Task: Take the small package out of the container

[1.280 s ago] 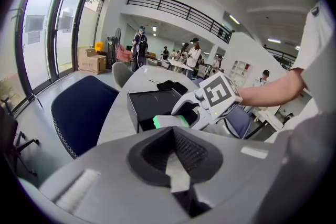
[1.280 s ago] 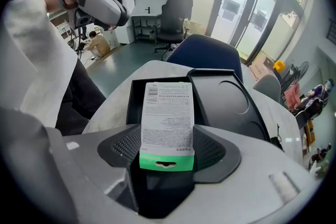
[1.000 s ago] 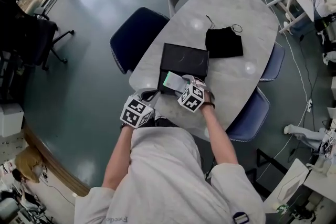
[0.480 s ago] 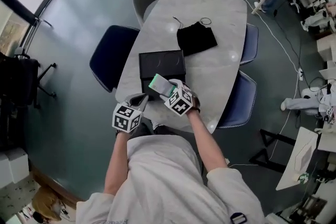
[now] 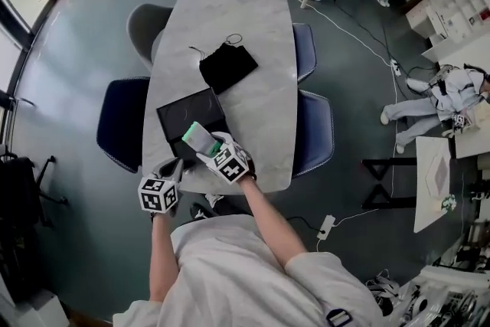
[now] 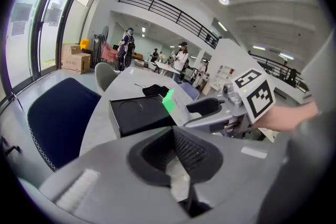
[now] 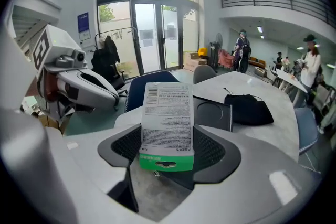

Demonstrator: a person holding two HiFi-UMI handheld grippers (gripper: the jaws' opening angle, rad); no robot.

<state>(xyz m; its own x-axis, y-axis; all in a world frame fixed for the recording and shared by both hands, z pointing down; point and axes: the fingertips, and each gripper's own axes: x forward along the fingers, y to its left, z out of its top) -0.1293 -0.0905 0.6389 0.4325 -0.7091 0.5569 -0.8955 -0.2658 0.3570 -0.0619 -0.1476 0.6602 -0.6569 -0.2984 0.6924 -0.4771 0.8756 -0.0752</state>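
My right gripper is shut on the small package, a white pack with a green end, which stands upright between the pads. It hangs over the near edge of the black box on the marble table. In the left gripper view the package and the right gripper are above the box. My left gripper is off the table's near-left corner, its jaws together with nothing between them.
A black pouch with a cord lies beyond the box. A dark blue chair and a grey chair stand at the table's left, and blue chairs at its right. People stand far off in the hall.
The head view has swung, so the table sits differently in the picture. My right gripper still holds the package near the box's near edge. The left gripper stays low beside it.
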